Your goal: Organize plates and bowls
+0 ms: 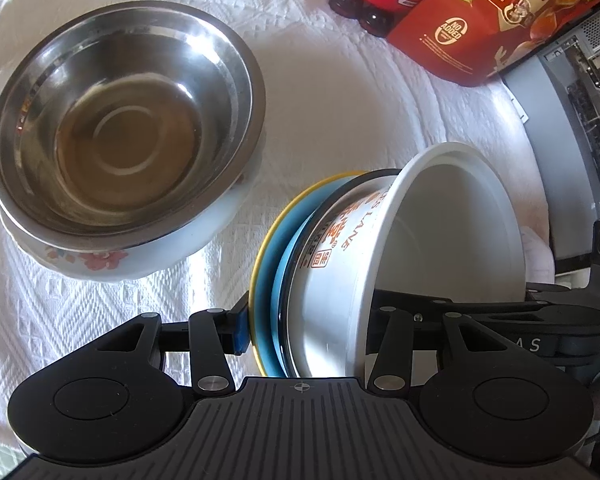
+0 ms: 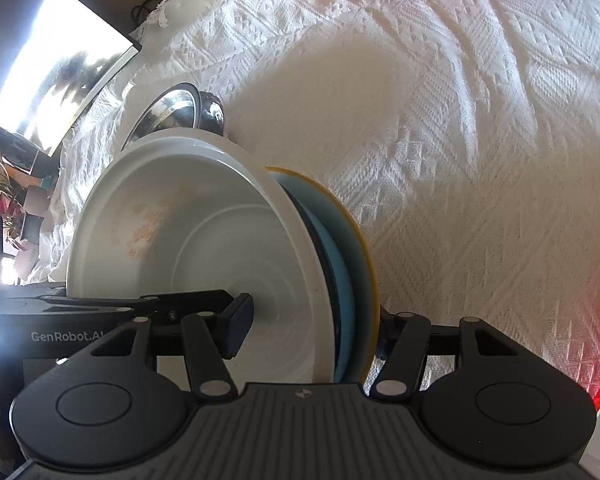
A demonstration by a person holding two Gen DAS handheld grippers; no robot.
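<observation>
Bowls: left gripper and right gripper both squeeze tilted white bowl stacked on blue plate, up off surface. Metal bowl sits in flowery bowl nearby.

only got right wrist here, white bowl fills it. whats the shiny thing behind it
Observer: A steel bowl, upright, nested inside a white floral bowl.
Operator: is the left gripper on my bowl too
Observer: Yes. The left gripper has its jaws clamped across the white bowl and the yellow-rimmed plate together, one against the plate's underside and one inside the bowl.
Operator: anything on the bowls outside
Observer: Orange lettering is printed on its outer wall.
</observation>
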